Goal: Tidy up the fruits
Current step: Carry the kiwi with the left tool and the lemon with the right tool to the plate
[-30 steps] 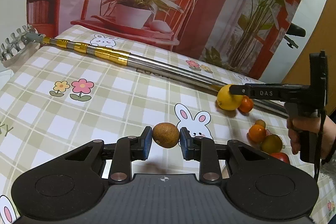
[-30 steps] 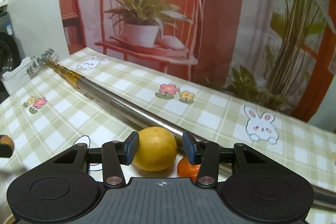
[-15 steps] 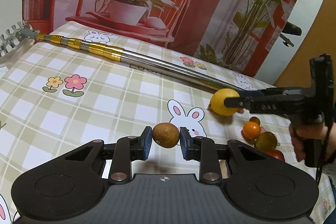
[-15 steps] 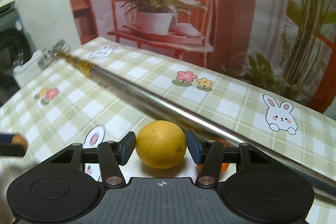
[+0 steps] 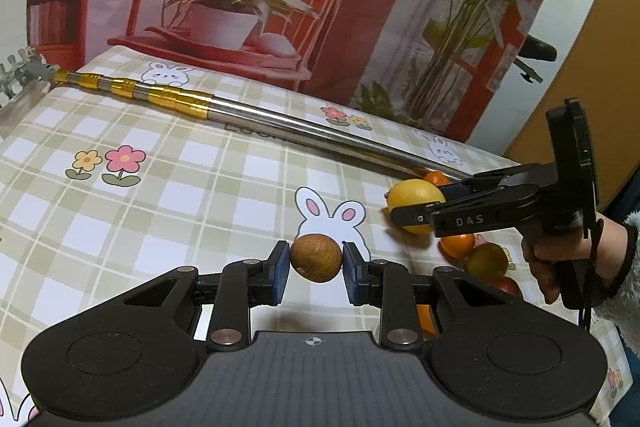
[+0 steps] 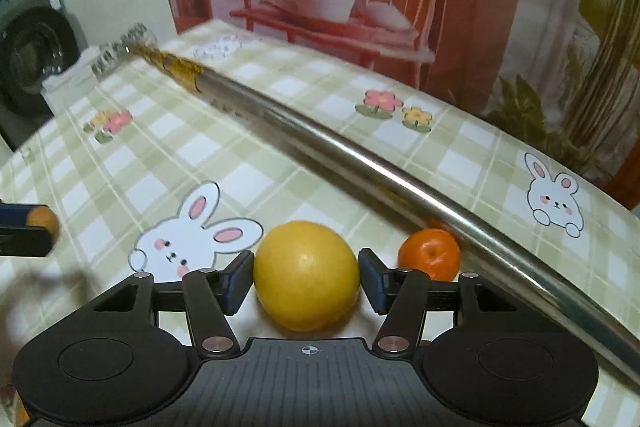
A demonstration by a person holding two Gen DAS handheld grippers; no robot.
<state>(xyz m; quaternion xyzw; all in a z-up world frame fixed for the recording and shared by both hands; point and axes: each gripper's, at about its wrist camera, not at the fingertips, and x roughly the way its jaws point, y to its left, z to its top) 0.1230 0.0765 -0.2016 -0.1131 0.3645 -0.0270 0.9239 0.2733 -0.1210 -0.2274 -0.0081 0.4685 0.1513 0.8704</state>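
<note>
Resting on the checked tablecloth [image 6: 320,131], the yellow citrus [image 6: 307,277] sits squarely between the right gripper [image 6: 306,279] jaws, which are opening — letting it go beside the small orange [image 6: 430,253]. Further left, the left gripper [image 5: 316,267] pinches a brown fruit [image 5: 316,257] aloft.

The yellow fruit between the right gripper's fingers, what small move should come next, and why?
Probably lift the right gripper straight up and away. Its jaws are opening around the yellow fruit, which looks to be resting on the tablecloth beside the small orange and the metal pole. A sideways pull might roll it. The left gripper stays shut on the brown fruit.
</note>
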